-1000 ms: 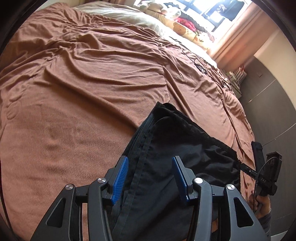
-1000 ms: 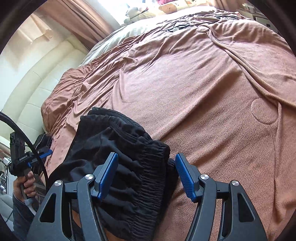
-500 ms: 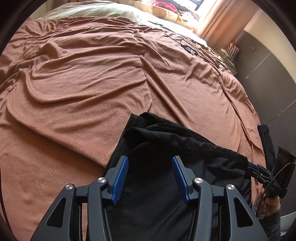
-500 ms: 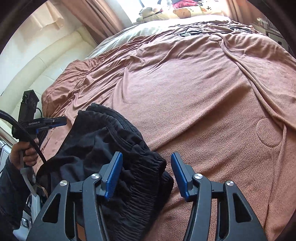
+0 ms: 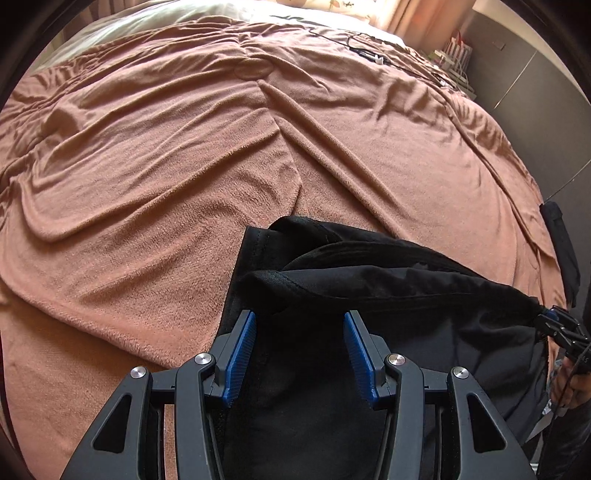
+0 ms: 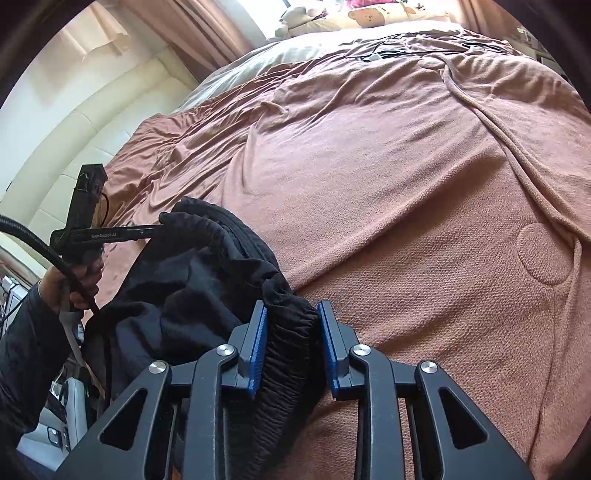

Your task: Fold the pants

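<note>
The left gripper (image 5: pixel 299 332) is sitting over the near left part of the black pants (image 5: pixel 388 295). In the left wrist view its blue fingers (image 5: pixel 242 354) are standing wide apart, with dark cloth lying loose between them. In the right wrist view this same tool is showing far to the left, and its tip looks like it is pinching a fold of the pants, so I cannot tell for sure if it is holding or not. White writing on its side is reading "GenRobot.AI". A hand (image 6: pixel 74 284) in a dark sleeve is holding its handle, next to a black cable (image 6: pixel 40 247).

The pants are lying bunched up on the near edge of the brown blanket (image 5: pixel 166 177), which is covering the whole bed.

To the right, the right gripper (image 6: pixel 291 343) is squeezing the stretchy waistband (image 6: pixel 291 332) of the pants between its blue pads.

Far away, a teddy bear pillow (image 6: pixel 373 16) and a thin wire (image 6: pixel 388 51) are lying on the bed.
</note>
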`<action>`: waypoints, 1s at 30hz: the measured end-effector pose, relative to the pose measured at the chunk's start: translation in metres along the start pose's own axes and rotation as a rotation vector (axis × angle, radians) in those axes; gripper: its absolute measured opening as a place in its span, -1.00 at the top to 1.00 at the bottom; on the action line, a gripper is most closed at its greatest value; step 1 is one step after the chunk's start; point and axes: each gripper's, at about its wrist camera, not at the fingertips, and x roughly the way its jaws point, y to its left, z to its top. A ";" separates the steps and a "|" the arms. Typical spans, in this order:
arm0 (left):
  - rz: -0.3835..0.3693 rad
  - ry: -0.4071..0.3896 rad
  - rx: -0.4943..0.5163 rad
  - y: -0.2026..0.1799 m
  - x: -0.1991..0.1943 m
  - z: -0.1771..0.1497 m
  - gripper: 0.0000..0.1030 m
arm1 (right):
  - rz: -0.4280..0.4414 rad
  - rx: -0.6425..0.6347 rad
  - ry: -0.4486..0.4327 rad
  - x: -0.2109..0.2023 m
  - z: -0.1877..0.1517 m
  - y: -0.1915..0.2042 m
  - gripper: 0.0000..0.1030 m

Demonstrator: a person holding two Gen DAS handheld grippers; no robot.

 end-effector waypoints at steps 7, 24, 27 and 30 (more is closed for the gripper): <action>0.026 0.017 0.069 -0.011 0.010 0.004 -0.15 | -0.006 0.028 0.008 -0.004 -0.003 -0.001 0.57; -0.016 -0.089 0.071 -0.020 -0.008 0.033 0.95 | -0.012 0.063 0.007 -0.007 0.001 0.000 0.64; -0.001 -0.070 0.065 -0.020 0.005 0.040 0.95 | -0.024 0.087 0.009 -0.002 0.001 -0.002 0.68; 0.008 -0.047 0.056 -0.018 0.021 0.044 0.94 | -0.039 0.105 0.010 0.002 0.002 -0.002 0.69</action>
